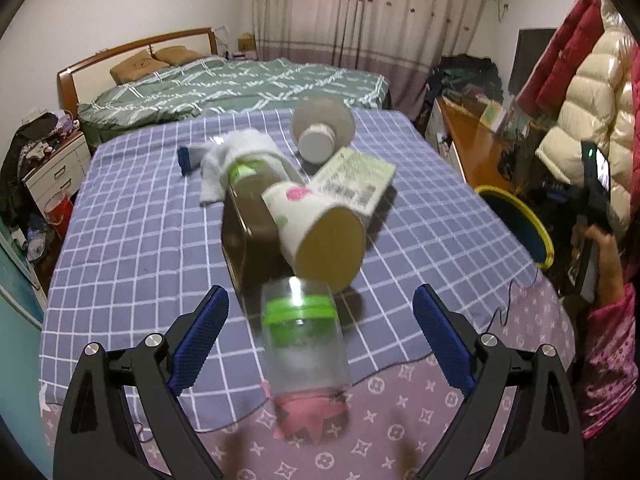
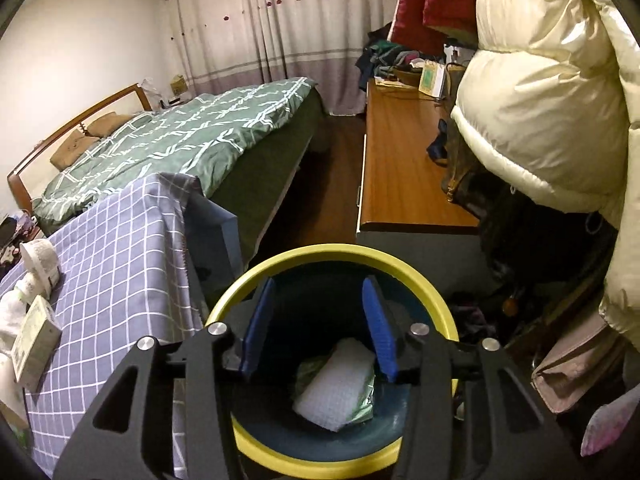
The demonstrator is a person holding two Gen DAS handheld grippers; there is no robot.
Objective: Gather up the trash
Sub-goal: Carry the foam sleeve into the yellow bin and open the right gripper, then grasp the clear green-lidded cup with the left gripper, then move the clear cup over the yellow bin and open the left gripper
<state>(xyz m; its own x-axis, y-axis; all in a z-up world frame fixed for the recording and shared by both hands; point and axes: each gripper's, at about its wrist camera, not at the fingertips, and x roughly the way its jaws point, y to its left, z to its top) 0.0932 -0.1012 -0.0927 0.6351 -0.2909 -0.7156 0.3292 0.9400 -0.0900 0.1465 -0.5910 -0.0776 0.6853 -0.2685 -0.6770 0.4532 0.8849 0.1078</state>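
Observation:
In the left wrist view a clear plastic bottle point(image 1: 306, 352) with a green band and pink label lies on the checked tablecloth point(image 1: 132, 220), between the wide-open fingers of my left gripper point(image 1: 320, 312), untouched. Behind it lie a paper cup point(image 1: 320, 228), a dark bottle point(image 1: 256, 216), a white tissue point(image 1: 236, 160), a small carton point(image 1: 354, 180) and a grey jar point(image 1: 322, 128). My right gripper point(image 2: 318, 320) is open and empty above the yellow-rimmed bin point(image 2: 332, 254), which holds a white-green packet point(image 2: 340, 388).
The bin point(image 1: 520, 224) stands by the table's right edge. A bed point(image 1: 240, 84) lies behind the table, a wooden desk point(image 2: 404, 168) to the right with hanging coats point(image 2: 540, 92). A person's arm point(image 1: 604, 280) shows at far right.

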